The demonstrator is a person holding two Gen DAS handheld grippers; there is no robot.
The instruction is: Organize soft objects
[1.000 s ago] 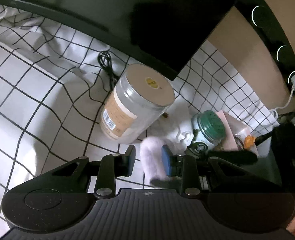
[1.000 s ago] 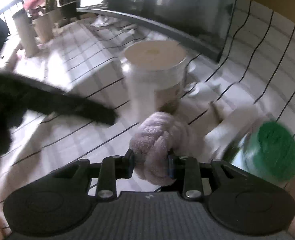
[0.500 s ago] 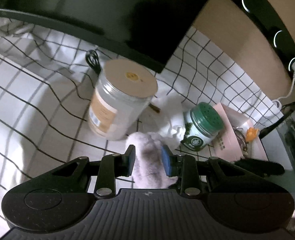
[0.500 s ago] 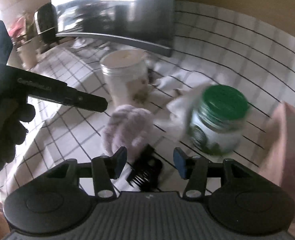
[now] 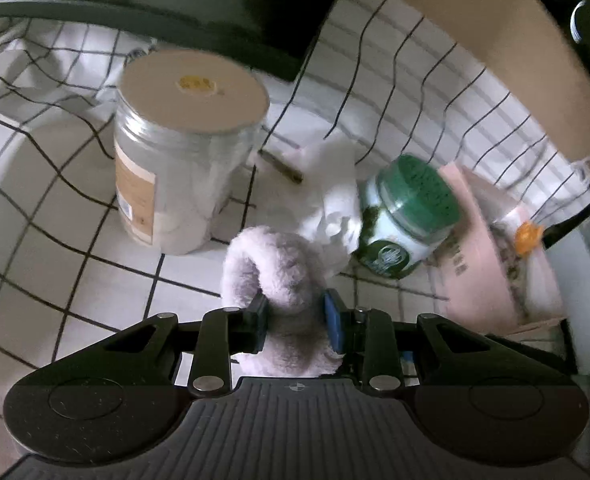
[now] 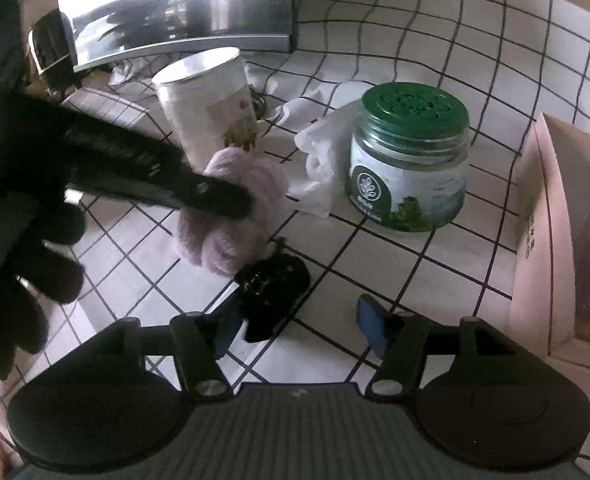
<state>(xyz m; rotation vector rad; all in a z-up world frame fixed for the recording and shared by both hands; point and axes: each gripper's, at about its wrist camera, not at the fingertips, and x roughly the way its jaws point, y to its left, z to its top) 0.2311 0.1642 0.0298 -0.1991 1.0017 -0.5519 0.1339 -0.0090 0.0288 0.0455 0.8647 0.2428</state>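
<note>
Lower part of fuzzy lilac scrunchie (image 5: 283,276) hidden behind left gripper (image 5: 297,316) body; its blue pads squeeze the plush from both sides. From the right wrist view the scrunchie (image 6: 235,216) is partly covered by a left finger and hangs above the checked tablecloth (image 6: 375,264), long axis running roughly up-down, tilted. Right gripper (image 6: 299,326) fingers spread wide, nothing between them; black hair clip (image 6: 273,286) lies on the cloth just ahead. Green-lid jar (image 6: 409,160) label text too small to read; tall clear jar (image 5: 183,152) label blurred. White crumpled cloth (image 6: 315,160) between jars. Pink box (image 6: 563,240) cut off at right edge.
</note>
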